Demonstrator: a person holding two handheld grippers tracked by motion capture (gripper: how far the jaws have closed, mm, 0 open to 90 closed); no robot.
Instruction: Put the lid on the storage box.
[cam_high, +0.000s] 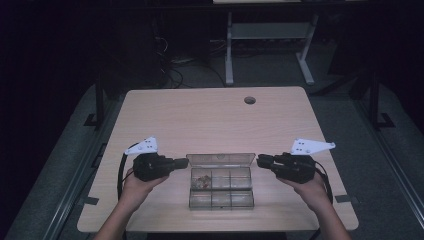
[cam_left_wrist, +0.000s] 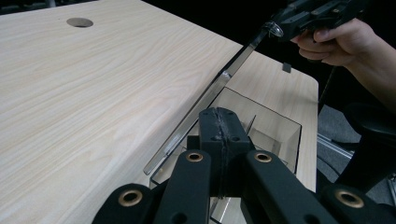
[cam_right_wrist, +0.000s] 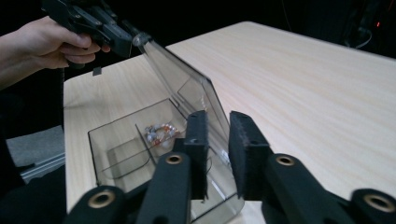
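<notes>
clear box (cam_high: 221, 187) lower centre, beads (cam_high: 202, 179) inside | lid (cam_high: 220, 159) upright, clamped by left gripper (cam_high: 184, 162); right gripper (cam_high: 260, 161) parted | table (cam_high: 200, 115) bare above

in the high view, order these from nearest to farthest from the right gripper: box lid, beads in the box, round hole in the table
1. Box lid, raised, its end right at the right gripper.
2. Beads, in the box's back-left compartment.
3. Round hole, far up the table near its back edge.
</notes>
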